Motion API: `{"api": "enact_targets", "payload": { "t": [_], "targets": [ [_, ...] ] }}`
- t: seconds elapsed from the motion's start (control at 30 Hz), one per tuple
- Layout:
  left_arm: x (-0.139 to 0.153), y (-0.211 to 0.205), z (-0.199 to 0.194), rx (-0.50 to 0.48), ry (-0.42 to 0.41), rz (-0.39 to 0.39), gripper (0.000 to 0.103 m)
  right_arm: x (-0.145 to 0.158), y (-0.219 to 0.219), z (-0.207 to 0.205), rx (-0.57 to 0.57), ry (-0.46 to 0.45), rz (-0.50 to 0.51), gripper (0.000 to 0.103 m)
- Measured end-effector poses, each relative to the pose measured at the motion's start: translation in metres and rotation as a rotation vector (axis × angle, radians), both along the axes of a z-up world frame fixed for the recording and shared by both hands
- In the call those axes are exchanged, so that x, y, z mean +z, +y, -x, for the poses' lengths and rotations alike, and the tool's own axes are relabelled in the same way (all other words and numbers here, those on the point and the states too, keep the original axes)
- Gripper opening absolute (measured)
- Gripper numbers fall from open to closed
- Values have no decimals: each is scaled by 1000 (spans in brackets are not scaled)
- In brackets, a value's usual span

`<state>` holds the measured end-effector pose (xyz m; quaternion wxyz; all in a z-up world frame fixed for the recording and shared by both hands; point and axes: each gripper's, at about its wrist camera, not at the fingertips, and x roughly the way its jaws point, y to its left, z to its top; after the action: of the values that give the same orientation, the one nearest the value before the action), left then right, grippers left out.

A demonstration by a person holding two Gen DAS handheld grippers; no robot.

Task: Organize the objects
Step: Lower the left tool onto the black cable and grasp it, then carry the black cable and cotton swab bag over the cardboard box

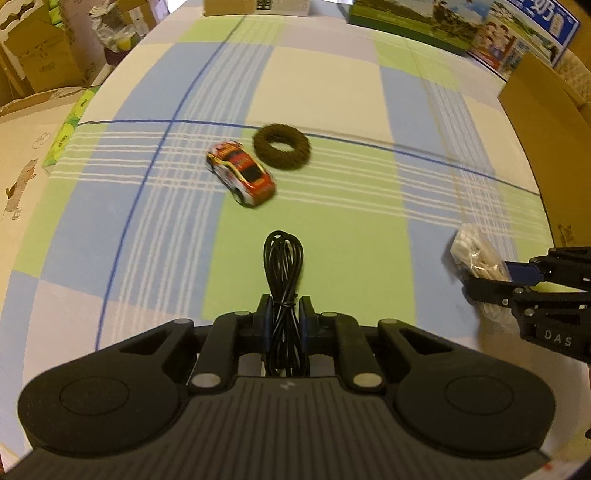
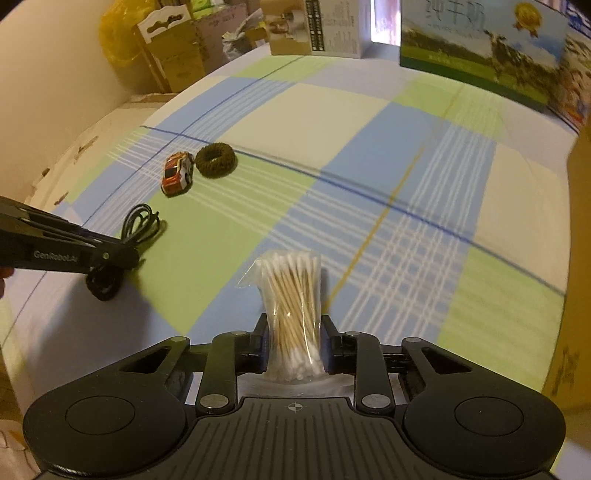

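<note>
Our left hand-held gripper is clamped on a coiled black cable, its blue pads pressing the bundle from both sides where a thin tie cinches it. One loop of the cable sticks out forward past the fingertips, over a green square of the checked cloth that covers the table. From the right wrist view we see the same cable beside the left hand-held gripper's black fingers, with the other end of the coil hanging below them, close to the cloth.

Our right hand-held gripper is closed on a clear bag of cotton swabs, squeezing it around its lower half; the wooden sticks stand roughly upright between the pads, white tips at both ends. In the left wrist view the bag shows at the right edge, blurred, in the right hand-held gripper's grasp.

Farther out on the cloth we see a red and white toy car lying at a slant. Just beside it, at its far right, lies a dark brown fuzzy ring; from the right wrist view the two look to be touching or nearly so.

Cardboard boxes and a printed carton with a meadow scene stand along the far edge of the table.
</note>
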<state>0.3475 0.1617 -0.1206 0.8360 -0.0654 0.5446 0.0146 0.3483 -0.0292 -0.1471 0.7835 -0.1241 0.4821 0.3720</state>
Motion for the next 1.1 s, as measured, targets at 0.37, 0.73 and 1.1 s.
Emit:
{"api": "enact_targets", "payload": {
  "t": [0.37, 0.73, 1.1],
  "targets": [
    [32, -34, 11, -84, -67, 17, 11, 28, -38, 16, -99, 1, -83, 23],
    [71, -82, 12, -186, -155, 33, 11, 67, -86, 28, -177, -47, -162, 23],
    [108, -157, 8, -328, -253, 78, 11, 115, -157, 35, -295, -135, -228, 23]
  ]
}}
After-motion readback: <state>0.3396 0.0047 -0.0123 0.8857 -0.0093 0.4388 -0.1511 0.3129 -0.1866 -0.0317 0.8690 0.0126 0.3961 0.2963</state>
